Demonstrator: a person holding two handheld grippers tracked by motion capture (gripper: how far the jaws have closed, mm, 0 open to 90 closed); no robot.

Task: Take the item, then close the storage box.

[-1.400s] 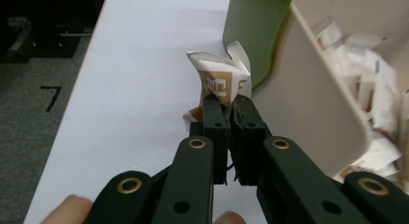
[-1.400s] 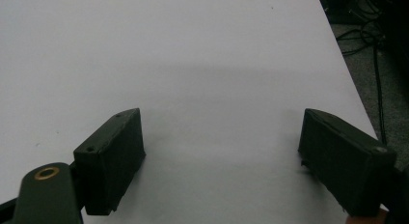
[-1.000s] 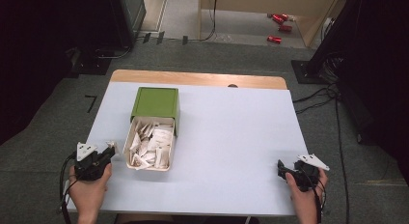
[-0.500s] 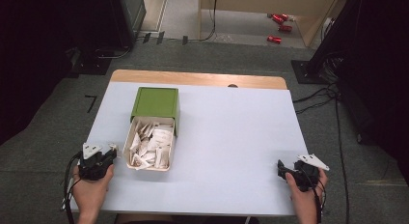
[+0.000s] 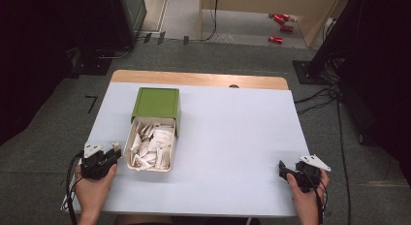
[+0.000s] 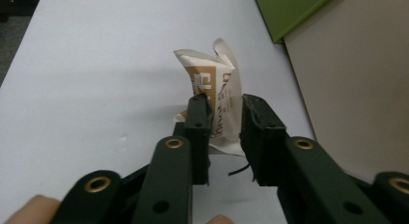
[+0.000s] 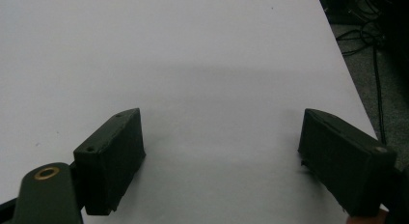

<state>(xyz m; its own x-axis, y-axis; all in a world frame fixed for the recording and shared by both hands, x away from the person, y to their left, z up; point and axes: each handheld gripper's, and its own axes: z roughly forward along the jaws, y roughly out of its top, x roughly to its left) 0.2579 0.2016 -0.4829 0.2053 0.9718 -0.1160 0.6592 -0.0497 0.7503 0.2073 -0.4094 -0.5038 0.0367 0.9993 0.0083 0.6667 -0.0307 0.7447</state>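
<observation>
White paper sachet [image 6: 219,96] showing brown print, perhaps lettering; green box lid [image 5: 156,103]; beige tray [image 5: 150,167]; pale blue tabletop [image 5: 232,137]; black gripper jaws.

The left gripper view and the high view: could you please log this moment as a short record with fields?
Surface: white table
Container: beige tray of white paper packets, its green lid at the far end
Left tool: jaws have just been opening; a white-and-brown paper packet stands between them, left of the tray
Right tool: open, nothing between its jaws, over bare table near the right edge
</observation>
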